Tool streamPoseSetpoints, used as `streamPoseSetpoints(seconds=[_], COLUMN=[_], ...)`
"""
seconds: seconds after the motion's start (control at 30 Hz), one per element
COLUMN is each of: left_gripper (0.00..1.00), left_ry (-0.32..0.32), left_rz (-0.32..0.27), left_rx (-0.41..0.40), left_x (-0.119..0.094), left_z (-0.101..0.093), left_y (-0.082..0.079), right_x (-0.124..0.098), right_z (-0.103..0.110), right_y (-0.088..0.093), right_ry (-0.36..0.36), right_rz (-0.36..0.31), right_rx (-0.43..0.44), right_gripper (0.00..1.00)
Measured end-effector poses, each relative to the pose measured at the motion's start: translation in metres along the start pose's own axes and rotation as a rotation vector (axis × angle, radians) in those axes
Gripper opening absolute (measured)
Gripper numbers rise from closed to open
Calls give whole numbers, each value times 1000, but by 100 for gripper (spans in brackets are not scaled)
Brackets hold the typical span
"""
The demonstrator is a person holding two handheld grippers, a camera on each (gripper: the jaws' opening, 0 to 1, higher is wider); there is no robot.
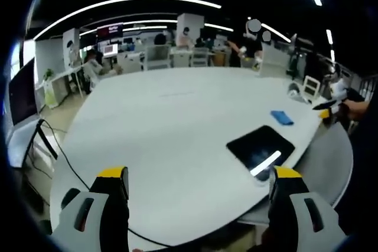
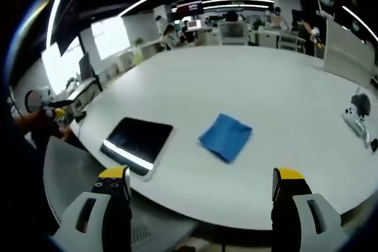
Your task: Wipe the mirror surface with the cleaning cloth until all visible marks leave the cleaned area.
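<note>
Table (image 2: 254, 87): large, white, rounded; office desks, chairs and people are seen well beyond it in both views.

Mirror (image 2: 137, 141): dark rectangular panel laid flat on the table near its front edge, a bright strip of ceiling light reflected along one short side. In the left gripper view the mirror (image 1: 260, 147) is seen to the right, close to the table edge. Marks on its surface cannot be made out.

Cleaning cloth (image 2: 225, 136): blue, folded, laid flat on the table just beside the mirror, apart from it. In the left gripper view the cleaning cloth (image 1: 282, 117) is seen beyond the mirror.

Left gripper (image 1: 199, 180): yellow-tipped jaws spread wide, nothing held, raised above the near table edge, short of the mirror.

Right gripper (image 2: 201, 181): yellow-tipped jaws spread wide, nothing held, raised above the table edge, mirror and cloth both ahead of it and untouched.

White device (image 2: 356, 114): set on the table at the far right of the right gripper view, well apart from the cloth.

Black cable (image 1: 71, 163): trailed across the table's left edge in the left gripper view.
</note>
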State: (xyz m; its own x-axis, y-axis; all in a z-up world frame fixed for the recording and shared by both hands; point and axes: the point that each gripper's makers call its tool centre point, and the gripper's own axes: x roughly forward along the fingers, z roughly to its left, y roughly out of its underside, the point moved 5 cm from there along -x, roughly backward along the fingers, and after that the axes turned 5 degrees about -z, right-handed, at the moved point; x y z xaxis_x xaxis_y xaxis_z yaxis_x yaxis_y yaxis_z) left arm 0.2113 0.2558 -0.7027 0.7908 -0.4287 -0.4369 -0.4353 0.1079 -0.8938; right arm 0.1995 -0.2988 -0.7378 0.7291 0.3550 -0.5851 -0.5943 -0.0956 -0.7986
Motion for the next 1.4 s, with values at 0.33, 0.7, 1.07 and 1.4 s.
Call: streamPoseSetpoints(seconds=[0.33, 0.7, 1.07, 1.4], left_gripper=[100, 100, 99, 100], left_ry=[31, 43, 51, 26], left_rz=[22, 54, 82, 82], left_rx=[-25, -28, -9, -21], left_x=[9, 15, 22, 15], left_z=[-5, -6, -11, 0], left_y=[-3, -4, 4, 5], right_x=[2, 1, 31, 85], right_z=[5, -1, -14, -30], right_y=[-1, -22, -54, -111], right_ry=[-10, 1, 45, 71], right_rz=[12, 61, 275, 273], right_rx=[-3, 5, 93, 65], right_gripper=[100, 100, 100, 89])
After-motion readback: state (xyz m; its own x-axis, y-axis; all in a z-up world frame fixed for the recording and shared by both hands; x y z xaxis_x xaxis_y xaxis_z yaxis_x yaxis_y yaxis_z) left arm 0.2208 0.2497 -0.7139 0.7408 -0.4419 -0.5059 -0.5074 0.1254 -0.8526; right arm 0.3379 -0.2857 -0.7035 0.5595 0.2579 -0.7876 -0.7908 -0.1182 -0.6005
